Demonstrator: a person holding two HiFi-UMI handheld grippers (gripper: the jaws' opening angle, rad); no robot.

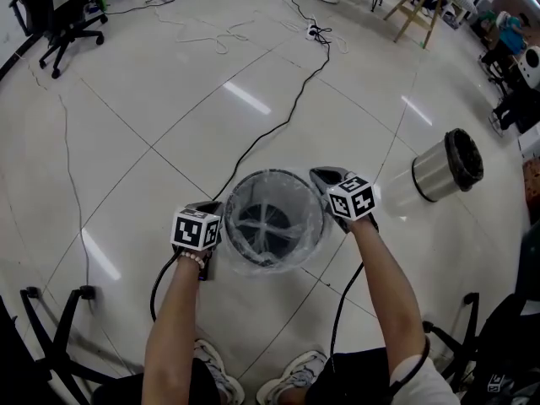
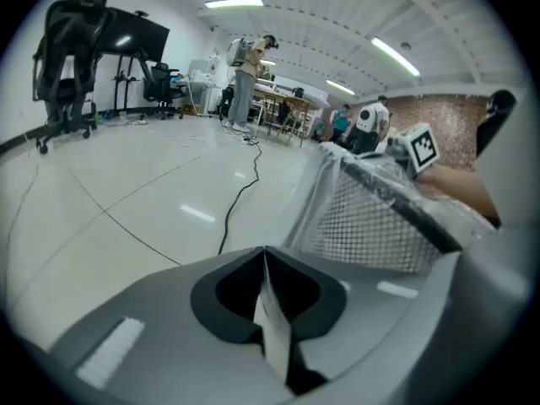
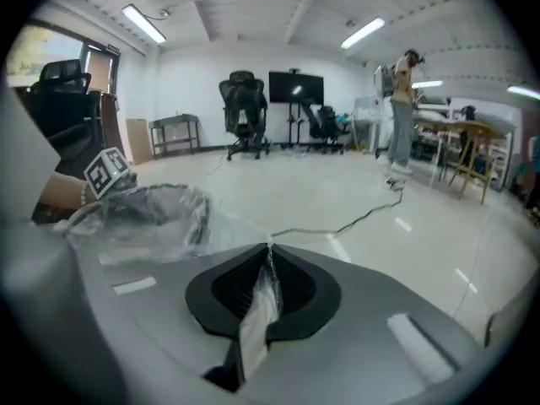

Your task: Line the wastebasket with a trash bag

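Glossy white tiled floor (image 1: 169, 99), black cable (image 1: 278, 125) trailing across it. Mesh wastebasket (image 1: 314, 199) stands upright just ahead of the person's shoes. Clear trash bag (image 1: 253, 266) sits inside, mouth folded out over the rim. Left gripper (image 2: 265, 264) at the left rim, jaws pressed together on a strip of bag film. Right gripper (image 3: 268, 256) at the right rim, pinching film likewise. Steel bin (image 1: 439, 169) lies on its side, well apart.

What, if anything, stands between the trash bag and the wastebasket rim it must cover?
Nothing visible. The trash bag already drapes over the wastebasket rim, and the left tool and right tool are each shut on its film at opposite sides.
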